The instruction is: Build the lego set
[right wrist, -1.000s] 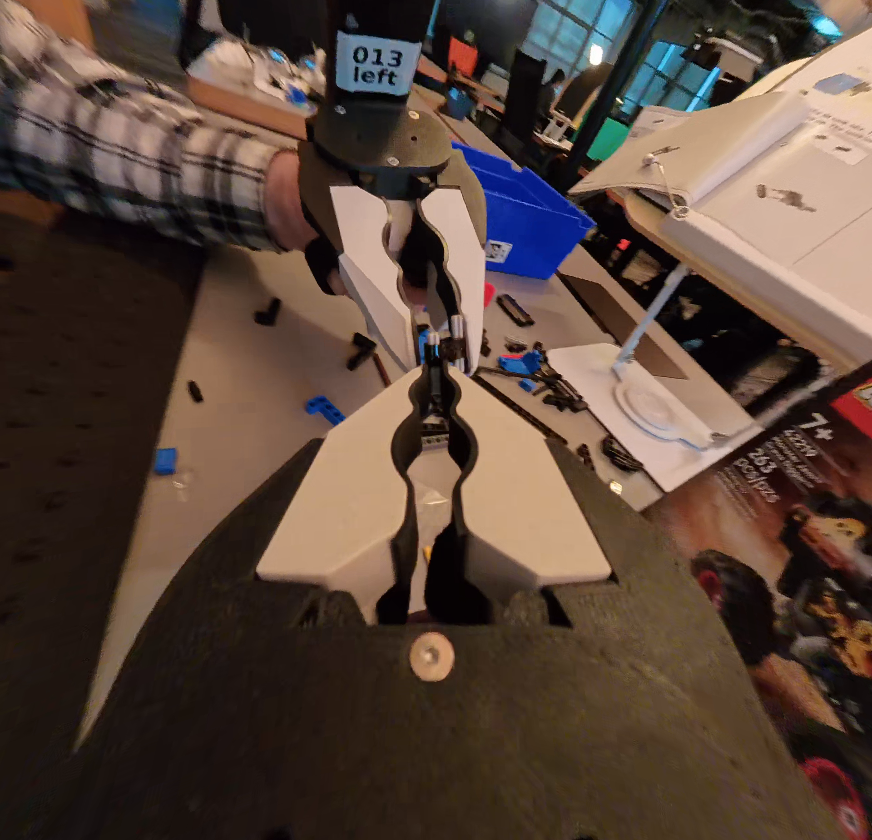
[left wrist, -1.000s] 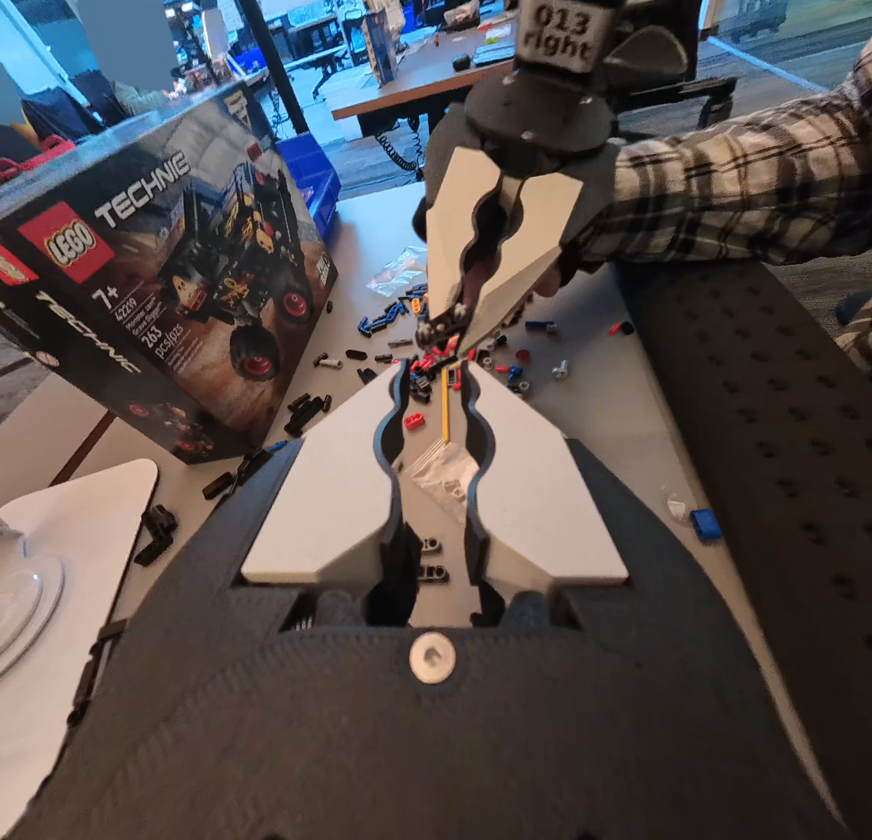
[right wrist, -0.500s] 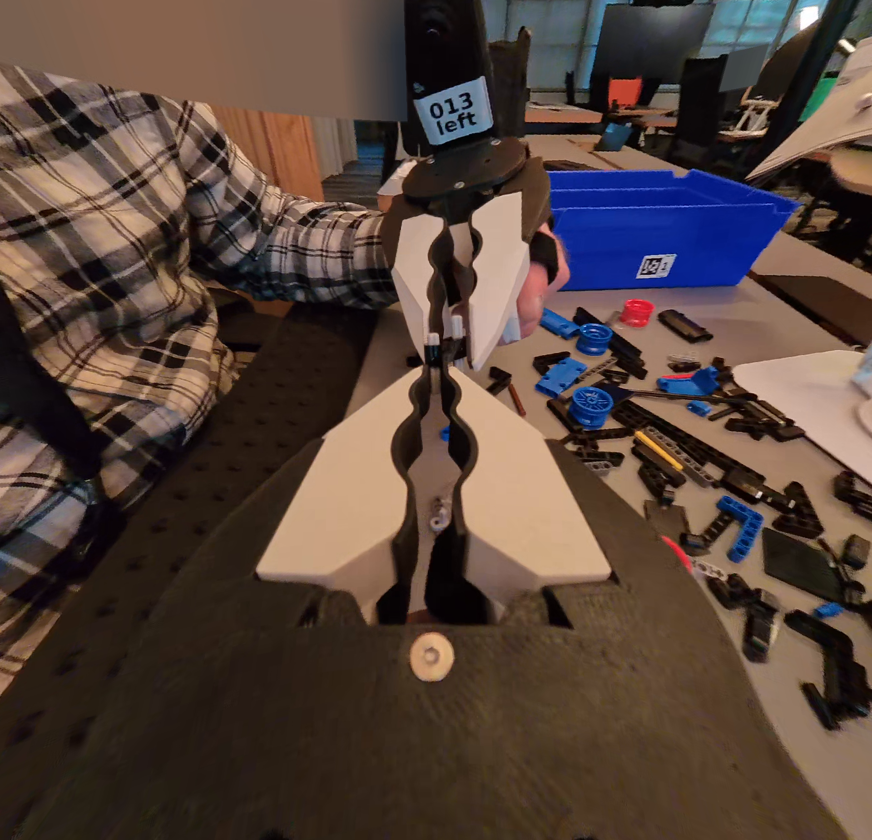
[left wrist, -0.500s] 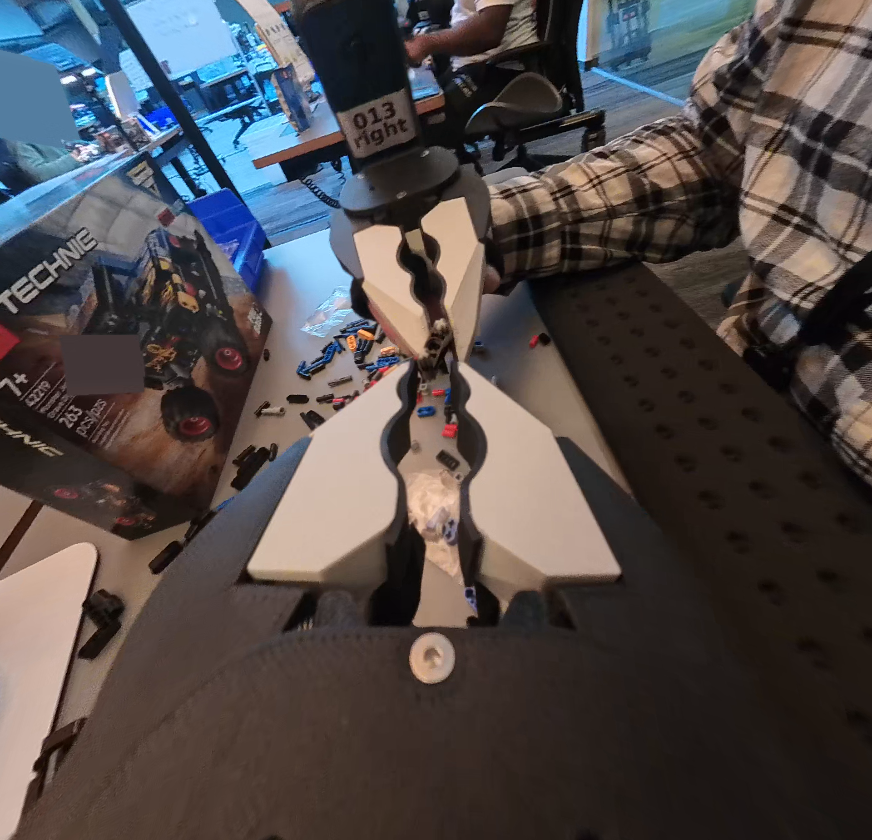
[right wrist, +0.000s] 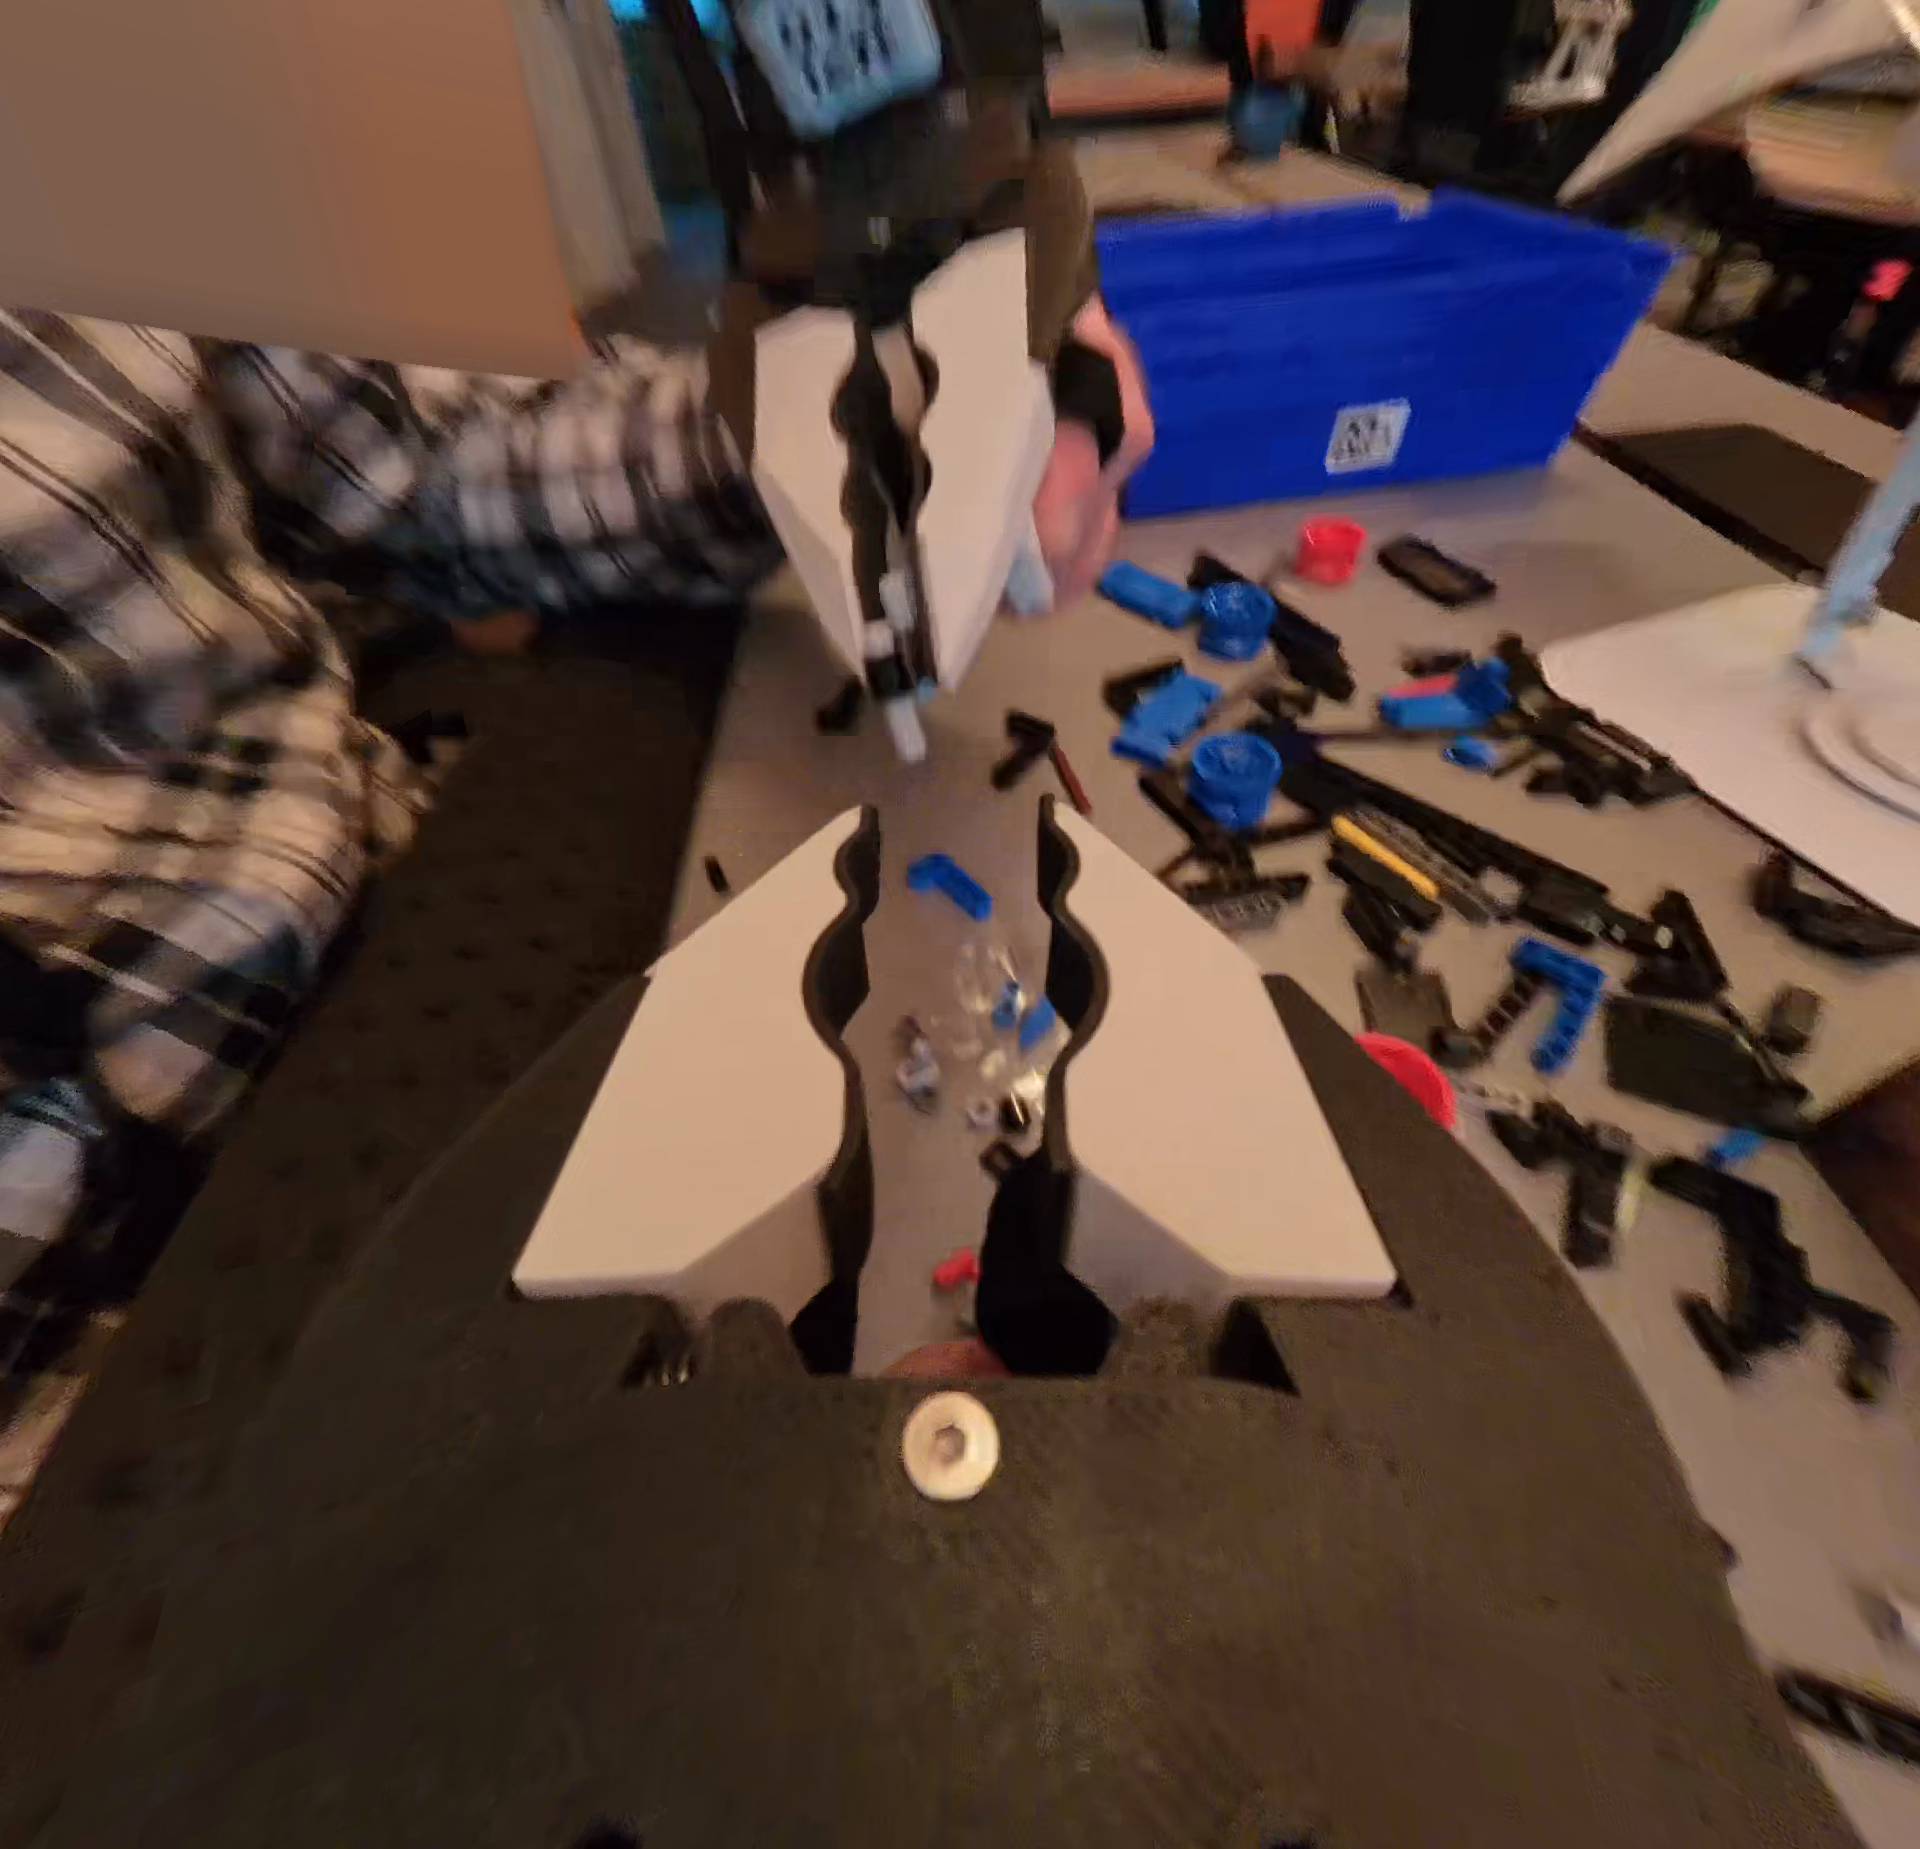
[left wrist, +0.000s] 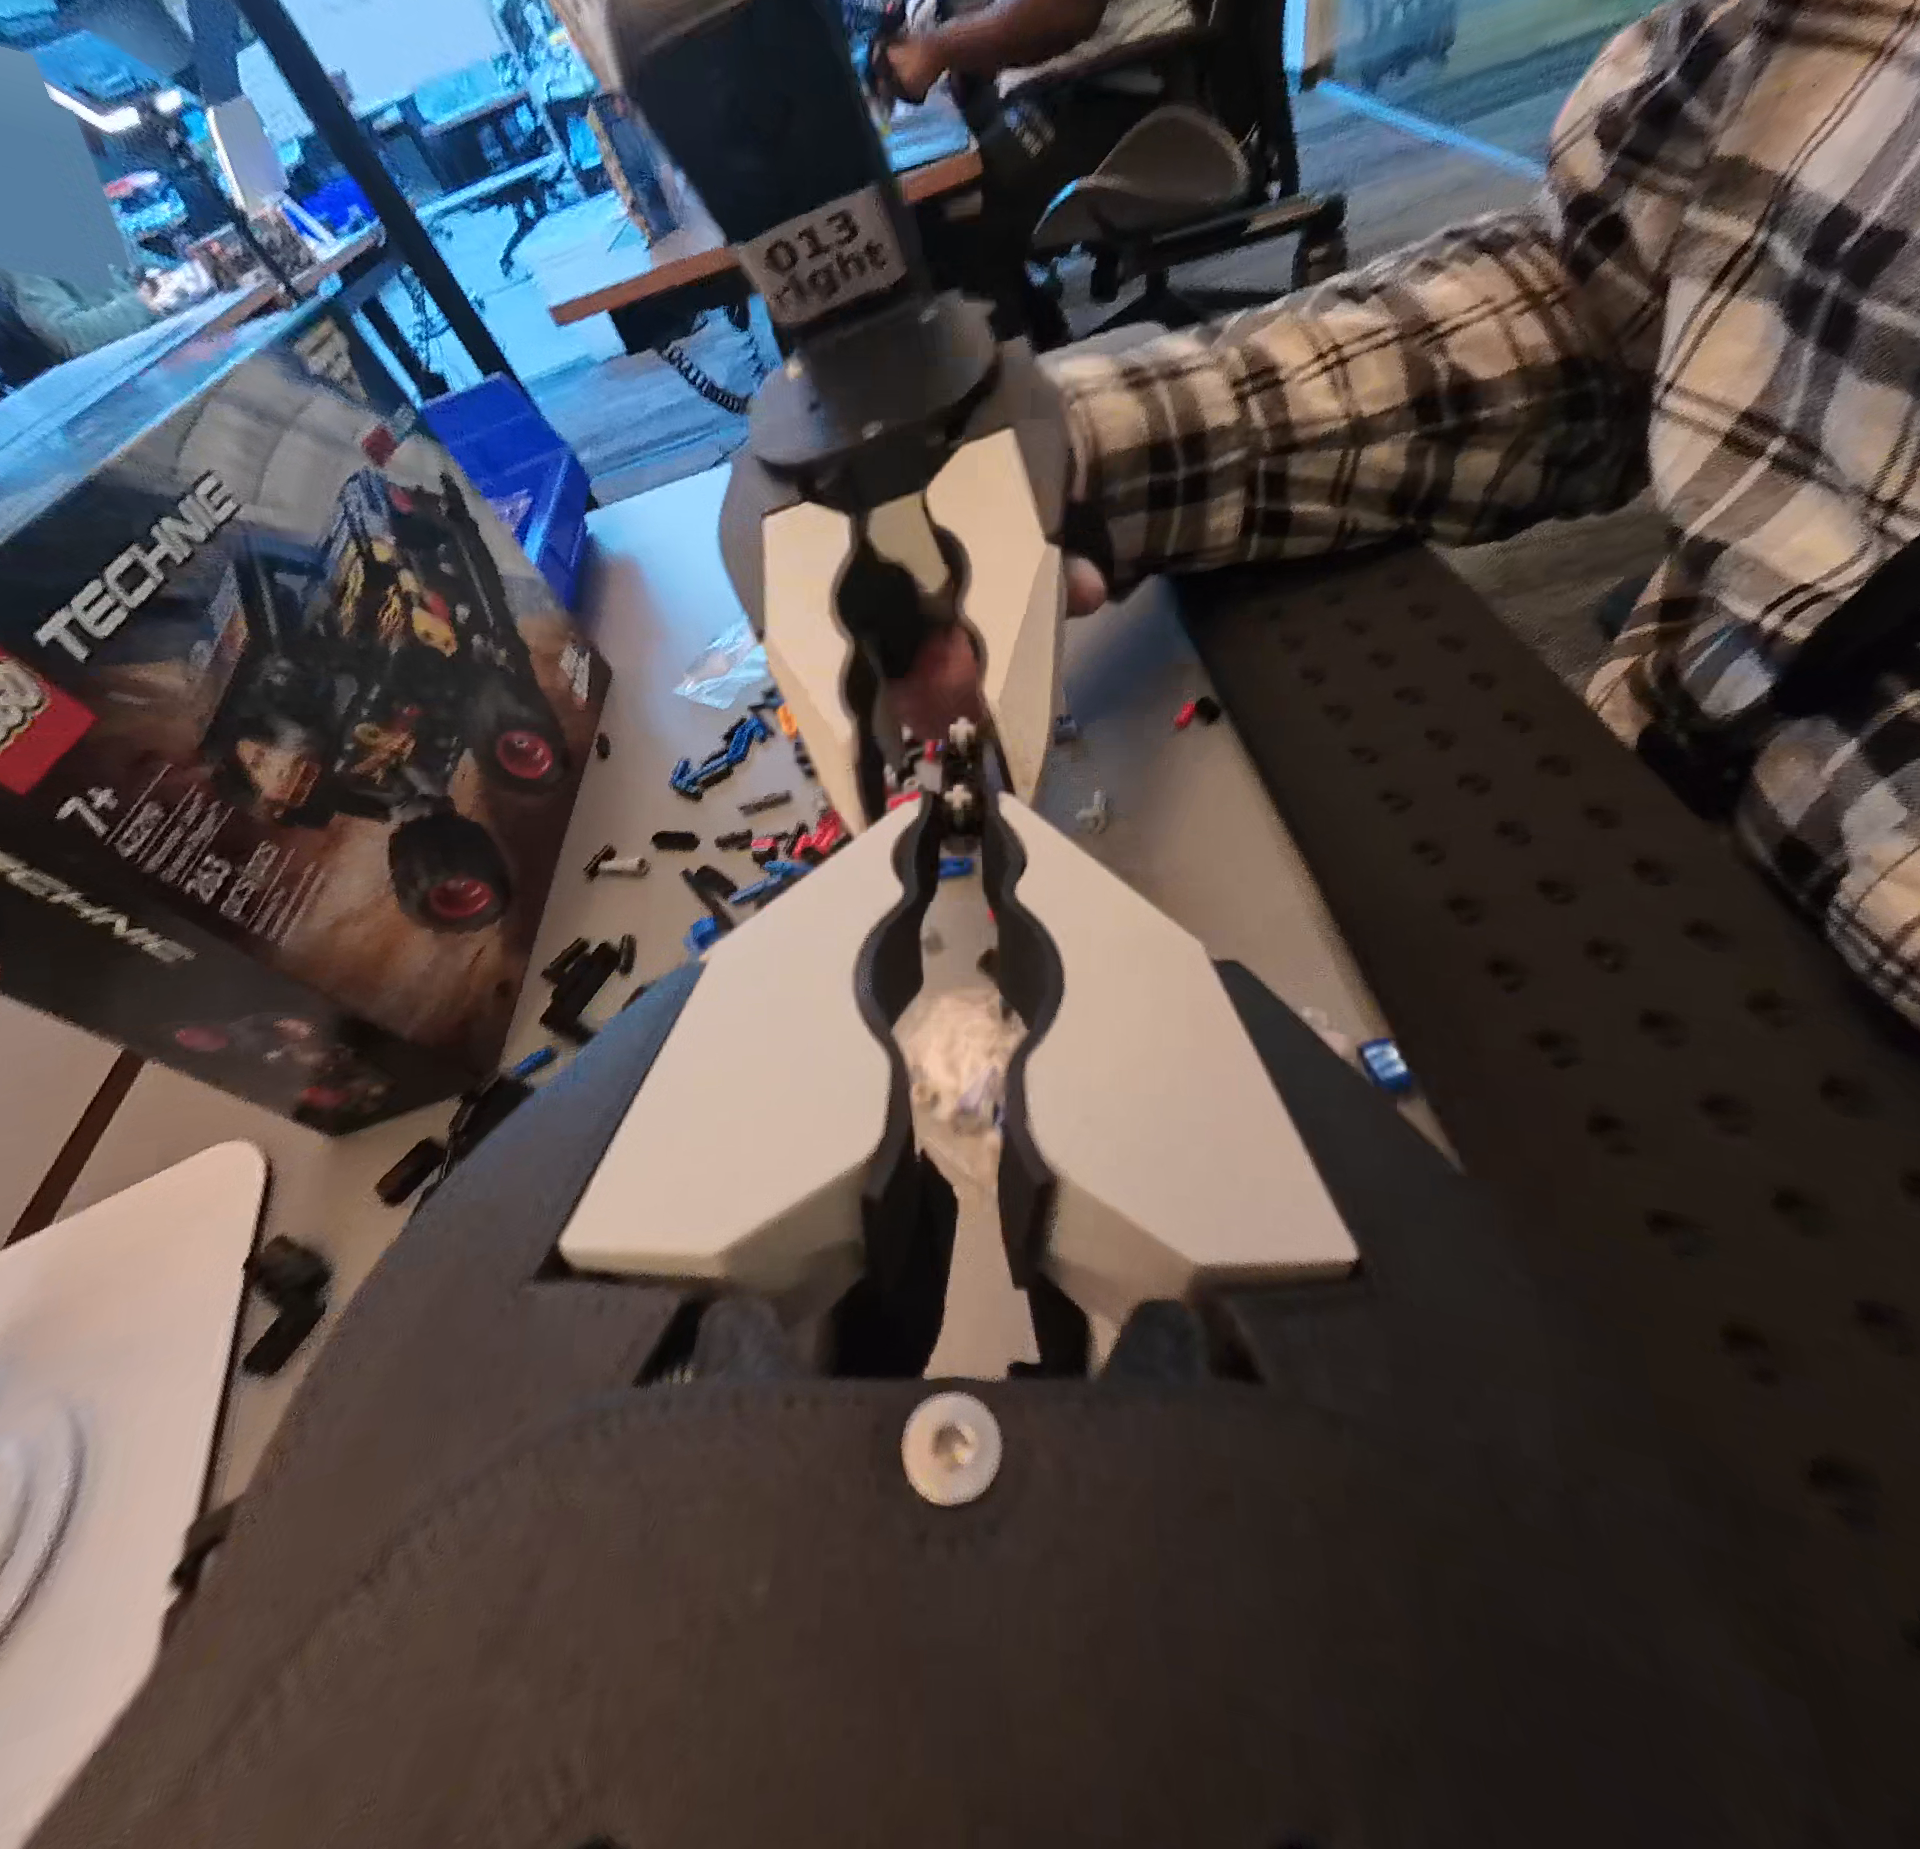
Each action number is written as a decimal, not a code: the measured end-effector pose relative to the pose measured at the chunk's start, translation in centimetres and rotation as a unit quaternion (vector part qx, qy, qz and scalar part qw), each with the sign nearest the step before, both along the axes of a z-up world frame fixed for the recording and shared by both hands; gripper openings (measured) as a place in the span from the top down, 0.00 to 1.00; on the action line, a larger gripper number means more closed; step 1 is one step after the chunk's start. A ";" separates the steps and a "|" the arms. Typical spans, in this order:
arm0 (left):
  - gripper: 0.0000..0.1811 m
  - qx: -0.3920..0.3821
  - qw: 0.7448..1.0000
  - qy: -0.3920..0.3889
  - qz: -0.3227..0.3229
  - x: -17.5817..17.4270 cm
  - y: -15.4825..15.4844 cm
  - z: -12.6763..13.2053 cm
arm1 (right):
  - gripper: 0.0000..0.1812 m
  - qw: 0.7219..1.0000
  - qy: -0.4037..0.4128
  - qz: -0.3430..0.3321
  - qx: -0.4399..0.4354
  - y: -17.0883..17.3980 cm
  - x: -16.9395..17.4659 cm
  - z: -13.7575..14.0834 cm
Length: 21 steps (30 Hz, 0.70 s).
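My left gripper (left wrist: 958,812) is shut on a small black piece with white pins (left wrist: 961,776) and holds it above the table. It also shows in the right wrist view (right wrist: 899,682), with the piece (right wrist: 902,703) sticking out below its tips. My right gripper (right wrist: 956,812) is open and empty, a little back from the piece. In the left wrist view the right gripper (left wrist: 935,739) faces mine, its fingers apart on either side of the piece without pressing on it.
Loose black, blue and red pieces (right wrist: 1403,864) are scattered over the grey table (right wrist: 935,760). The set's box (left wrist: 260,760) stands at the left. There is also a blue bin (right wrist: 1351,345), a white lamp base (right wrist: 1766,739), a black perforated mat (left wrist: 1558,968) and a plastic bag (left wrist: 961,1051). Less than 4 cm separates the two grippers' tips.
The right gripper, shut on the small piece before, has opened and drawn back. The left gripper has closed on the piece and now holds it alone.
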State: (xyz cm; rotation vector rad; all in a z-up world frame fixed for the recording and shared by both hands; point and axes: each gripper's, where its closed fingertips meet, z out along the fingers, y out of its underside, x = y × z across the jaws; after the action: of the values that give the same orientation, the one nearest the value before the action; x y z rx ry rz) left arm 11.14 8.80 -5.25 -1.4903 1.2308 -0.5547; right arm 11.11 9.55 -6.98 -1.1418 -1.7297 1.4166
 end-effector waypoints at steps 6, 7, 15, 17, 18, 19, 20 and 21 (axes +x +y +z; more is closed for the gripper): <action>0.97 -0.042 0.994 0.097 0.009 -1.7 -0.4 -3.1 | 0.90 0.972 -0.169 0.015 0.163 -1.4 0.4 -7.7; 0.97 -0.046 0.994 0.103 0.010 -1.8 -0.4 -3.4 | 0.93 0.964 -0.188 0.015 0.186 -1.4 0.3 -8.7; 0.97 -0.074 0.987 0.141 0.011 -1.9 -0.6 -5.8 | 0.98 0.967 -0.180 0.011 0.178 -1.3 0.4 -8.2; 0.97 -0.084 0.987 0.137 0.010 -1.6 -0.8 -6.3 | 0.98 0.975 -0.161 0.004 0.154 -1.0 0.6 -7.0; 0.97 -0.085 0.988 0.132 0.010 -1.3 -0.8 -6.4 | 0.98 0.978 -0.153 0.000 0.144 -0.8 0.7 -6.5; 0.97 -0.088 0.988 0.128 0.009 -0.9 -1.0 -6.6 | 0.98 0.981 -0.141 -0.007 0.133 -0.6 0.8 -6.0; 0.97 -0.088 0.987 0.132 0.012 -0.6 -1.0 -7.0 | 0.98 0.984 -0.128 -0.011 0.119 -0.4 0.8 -5.3; 0.97 -0.084 0.986 0.140 0.020 -0.5 -0.8 -7.3 | 0.98 0.988 -0.116 -0.012 0.104 -0.5 0.9 -4.7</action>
State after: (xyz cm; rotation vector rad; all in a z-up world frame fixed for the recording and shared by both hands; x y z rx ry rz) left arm 10.66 7.98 -12.57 -1.7771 1.3922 -0.4398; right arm 12.05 9.07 -11.66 -1.2440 -1.9647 1.0917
